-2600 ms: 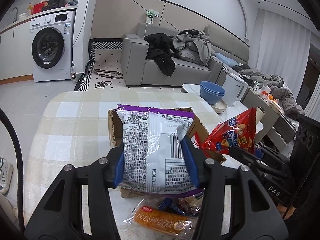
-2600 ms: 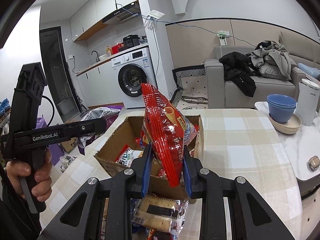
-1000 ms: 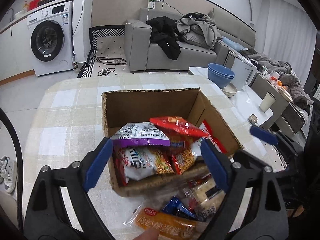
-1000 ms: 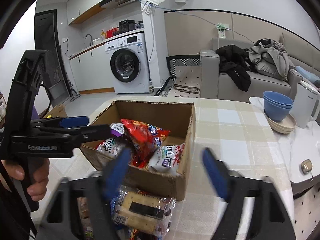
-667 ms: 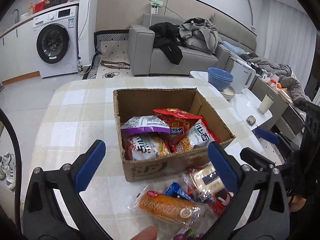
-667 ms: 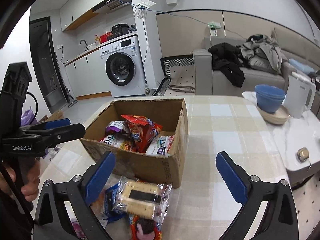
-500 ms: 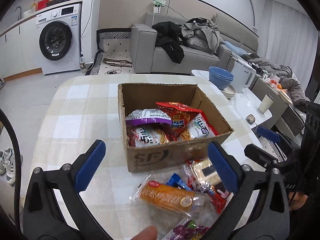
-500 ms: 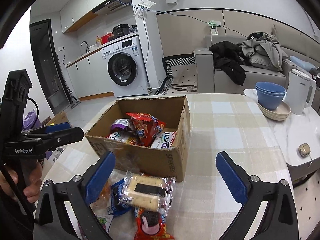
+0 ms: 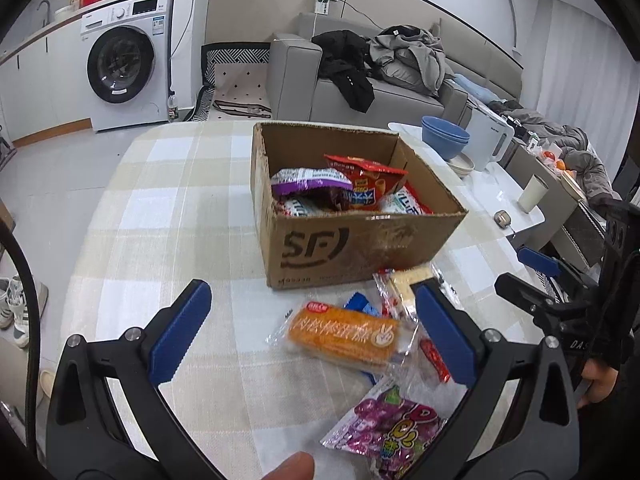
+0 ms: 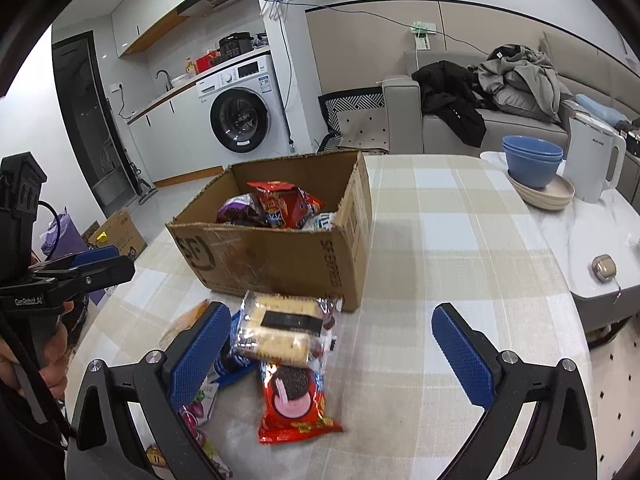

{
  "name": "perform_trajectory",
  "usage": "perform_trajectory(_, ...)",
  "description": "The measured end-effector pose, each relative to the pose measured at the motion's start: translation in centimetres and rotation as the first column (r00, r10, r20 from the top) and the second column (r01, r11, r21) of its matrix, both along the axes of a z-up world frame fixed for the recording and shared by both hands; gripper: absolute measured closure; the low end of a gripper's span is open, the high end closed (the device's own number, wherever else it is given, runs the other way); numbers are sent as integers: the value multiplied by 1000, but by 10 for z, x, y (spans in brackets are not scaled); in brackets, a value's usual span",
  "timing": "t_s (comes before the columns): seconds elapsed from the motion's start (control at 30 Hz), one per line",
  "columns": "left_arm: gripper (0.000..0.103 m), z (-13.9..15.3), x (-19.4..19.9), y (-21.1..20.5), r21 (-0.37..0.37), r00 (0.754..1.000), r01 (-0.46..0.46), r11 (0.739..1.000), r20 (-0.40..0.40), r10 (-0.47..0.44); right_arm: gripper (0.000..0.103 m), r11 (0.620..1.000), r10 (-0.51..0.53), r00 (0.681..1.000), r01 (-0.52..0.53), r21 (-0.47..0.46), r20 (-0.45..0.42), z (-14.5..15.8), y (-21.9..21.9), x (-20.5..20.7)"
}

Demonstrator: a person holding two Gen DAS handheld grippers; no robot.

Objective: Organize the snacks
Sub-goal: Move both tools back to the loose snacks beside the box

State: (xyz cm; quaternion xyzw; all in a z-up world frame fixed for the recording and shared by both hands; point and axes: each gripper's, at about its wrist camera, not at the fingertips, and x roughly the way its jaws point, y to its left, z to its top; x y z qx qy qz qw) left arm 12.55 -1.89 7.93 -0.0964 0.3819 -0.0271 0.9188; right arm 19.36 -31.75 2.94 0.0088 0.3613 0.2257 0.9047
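Note:
A cardboard box [image 9: 360, 240] [image 10: 280, 256] on the checked table holds a purple bag [image 9: 306, 179], a red bag [image 9: 366, 168] [image 10: 280, 200] and other packets. In front of it lie an orange cake packet [image 9: 344, 334], a clear cracker pack [image 10: 280, 330], a red cookie pack [image 10: 294, 398] and a purple candy bag [image 9: 394, 426]. My left gripper [image 9: 314, 334] is open and empty above the orange packet. My right gripper [image 10: 330, 354] is open and empty above the cracker and cookie packs.
Blue bowls [image 10: 532, 160] on a beige plate and a white kettle [image 10: 592, 156] stand on a side table at the right, with a small round object [image 10: 604, 268]. A paper cup [image 9: 532, 194] stands there too. A sofa with clothes and a washing machine are behind.
Both grippers let go of their bags into the box, opened wide and pulled back toward the loose packets in front of the box.

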Motion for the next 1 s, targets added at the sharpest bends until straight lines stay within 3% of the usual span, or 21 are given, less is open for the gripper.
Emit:
perform_trajectory(0.53,1,-37,-45,-10,-59,995,-18,998,-103,12,1,1000,-4,999,4,3,-53,-14,-9,-26)
perform_trajectory(0.7,1,-47,-51,-17,-31,991,-29,999,-134,24,1,1000,-15,998,14,-16,-65,-21,-15,-29)
perform_trajectory(1.0,1,-53,-55,-24,-58,984,-47,997,-173,36,1,999,-31,995,30,-16,-92,-29,-25,-30)
